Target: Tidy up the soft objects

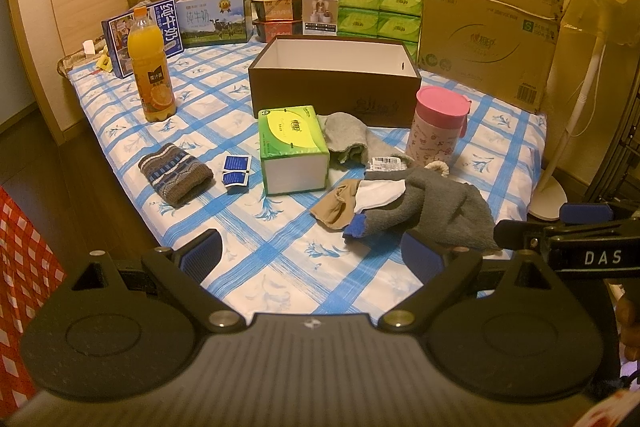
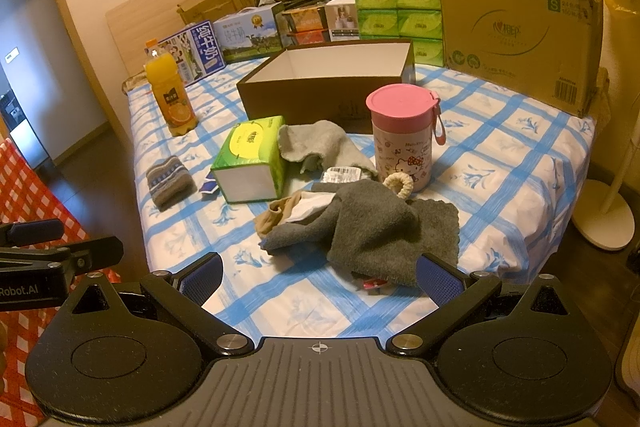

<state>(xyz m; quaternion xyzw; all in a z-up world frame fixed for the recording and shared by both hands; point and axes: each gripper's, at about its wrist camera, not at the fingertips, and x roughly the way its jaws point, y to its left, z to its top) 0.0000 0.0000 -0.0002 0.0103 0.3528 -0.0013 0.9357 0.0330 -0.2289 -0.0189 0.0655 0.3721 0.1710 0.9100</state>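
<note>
A dark grey towel point(image 1: 440, 207) point(image 2: 372, 227) lies crumpled on the checked bed, over a tan stocking point(image 1: 336, 205) point(image 2: 276, 213) and a white cloth point(image 1: 380, 193). A light grey cloth point(image 1: 348, 137) point(image 2: 316, 143) lies behind it. A striped knit piece point(image 1: 174, 173) point(image 2: 168, 181) lies at the left. An open brown box point(image 1: 334, 83) point(image 2: 320, 87) stands behind them, with nothing visible inside. My left gripper point(image 1: 312, 255) is open, just short of the towel. My right gripper point(image 2: 320, 277) is open at the towel's near edge. Neither holds anything.
A green tissue box point(image 1: 292, 151) point(image 2: 250, 163), a pink-lidded cup point(image 1: 436, 127) point(image 2: 402, 135), an orange juice bottle point(image 1: 150, 67) point(image 2: 170, 91) and blue sachets point(image 1: 236, 173) sit on the bed. Cartons and a big cardboard box point(image 1: 488, 23) line the back. A fan stand point(image 2: 608, 211) is at the right.
</note>
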